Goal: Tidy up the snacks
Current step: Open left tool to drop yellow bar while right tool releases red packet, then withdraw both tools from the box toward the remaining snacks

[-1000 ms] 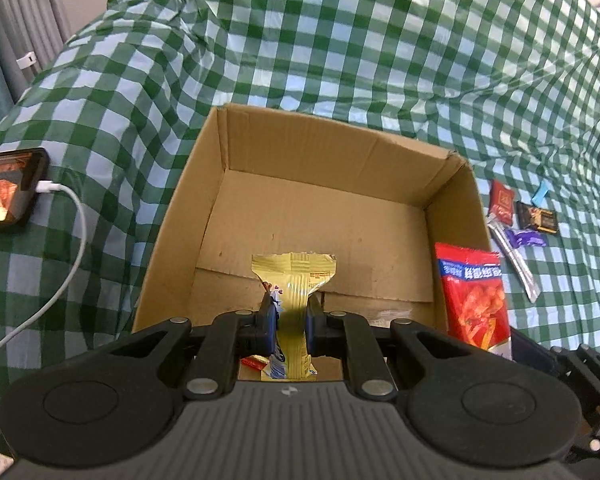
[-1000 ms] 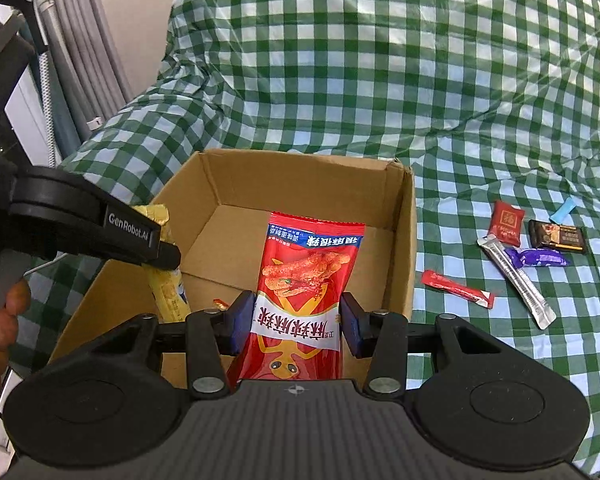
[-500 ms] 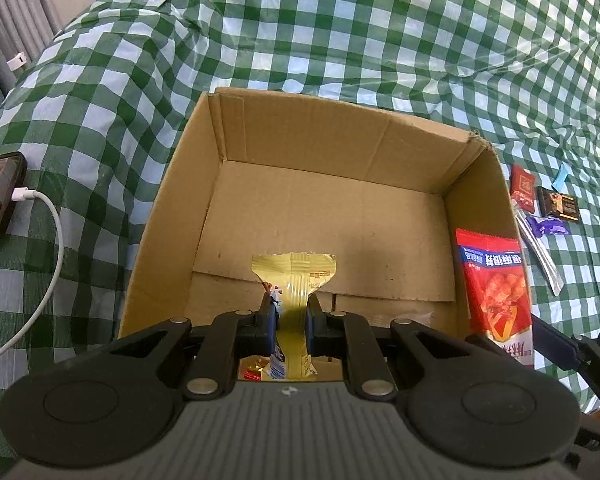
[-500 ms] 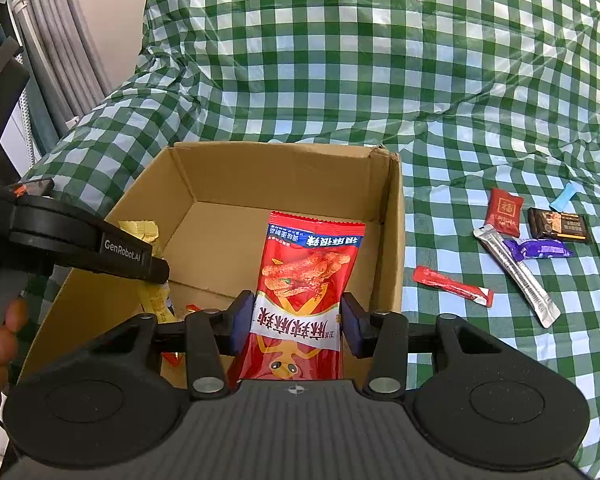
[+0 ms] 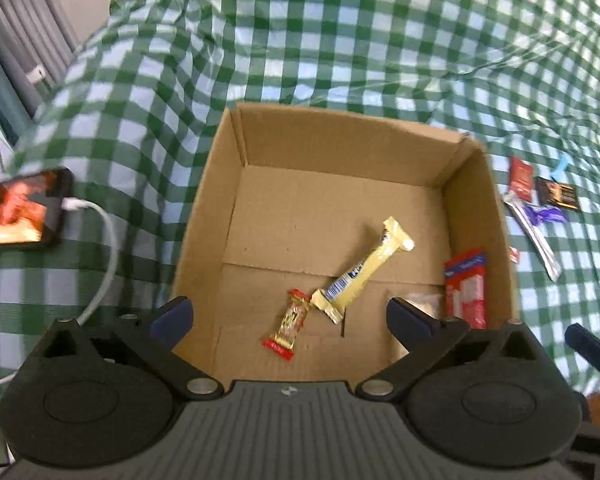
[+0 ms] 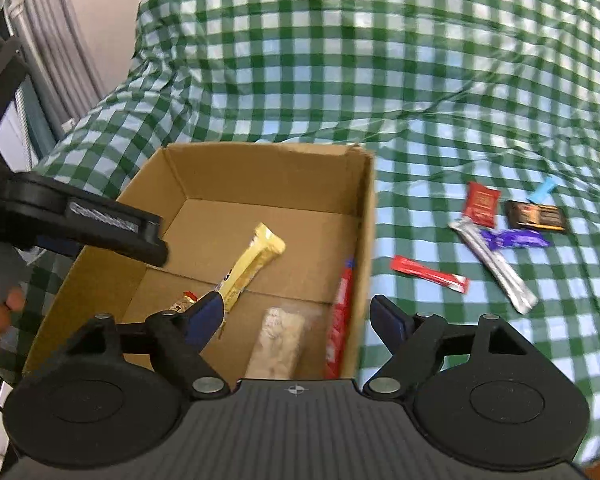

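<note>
Left wrist view: the left gripper point(image 5: 290, 314), jaws opening and empty, hangs over the cardboard box point(image 5: 478, 216), where the yellow bar point(image 5: 364, 270) lies beside a small candy point(image 5: 290, 322). Rightward, the right gripper point(image 6: 296, 316) is opening too, the red packet point(image 6: 340, 312) leaning on the box's right wall.

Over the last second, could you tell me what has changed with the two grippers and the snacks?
Both jaws are opening. The left gripper let go of the yellow bar, now lying in the box. The right gripper released the red bag, now leaning against the box's right wall. The snacks on the cloth stayed put.
</note>
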`<state>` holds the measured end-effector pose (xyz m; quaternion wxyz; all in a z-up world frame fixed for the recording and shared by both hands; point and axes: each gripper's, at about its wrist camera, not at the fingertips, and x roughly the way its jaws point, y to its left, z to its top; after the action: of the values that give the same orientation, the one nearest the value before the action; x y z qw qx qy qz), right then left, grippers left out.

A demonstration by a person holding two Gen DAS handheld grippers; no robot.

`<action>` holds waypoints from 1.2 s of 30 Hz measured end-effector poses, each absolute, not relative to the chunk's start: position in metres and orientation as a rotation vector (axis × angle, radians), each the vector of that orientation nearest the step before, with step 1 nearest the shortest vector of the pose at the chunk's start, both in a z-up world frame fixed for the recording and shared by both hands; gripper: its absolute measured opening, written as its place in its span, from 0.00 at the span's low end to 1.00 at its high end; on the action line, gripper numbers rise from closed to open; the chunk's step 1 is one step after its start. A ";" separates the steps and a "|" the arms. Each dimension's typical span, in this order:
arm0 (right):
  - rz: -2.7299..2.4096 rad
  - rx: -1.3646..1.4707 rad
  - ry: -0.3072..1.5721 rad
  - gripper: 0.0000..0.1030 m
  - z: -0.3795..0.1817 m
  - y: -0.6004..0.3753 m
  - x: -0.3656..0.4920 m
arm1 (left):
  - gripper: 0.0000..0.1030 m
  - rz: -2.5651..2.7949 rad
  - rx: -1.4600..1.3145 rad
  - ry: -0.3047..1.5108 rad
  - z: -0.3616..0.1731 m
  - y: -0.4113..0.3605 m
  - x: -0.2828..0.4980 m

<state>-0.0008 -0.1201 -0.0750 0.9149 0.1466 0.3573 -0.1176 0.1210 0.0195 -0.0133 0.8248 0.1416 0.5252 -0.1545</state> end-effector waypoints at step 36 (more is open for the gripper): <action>-0.420 0.316 0.460 0.80 0.015 -0.115 -0.187 | 1.00 -0.561 0.457 0.691 0.269 0.043 -0.144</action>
<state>-0.1872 -0.1154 0.0152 0.9396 0.1548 0.2254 -0.2060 -0.1440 0.0430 0.2692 0.8775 0.2190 0.3314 -0.2687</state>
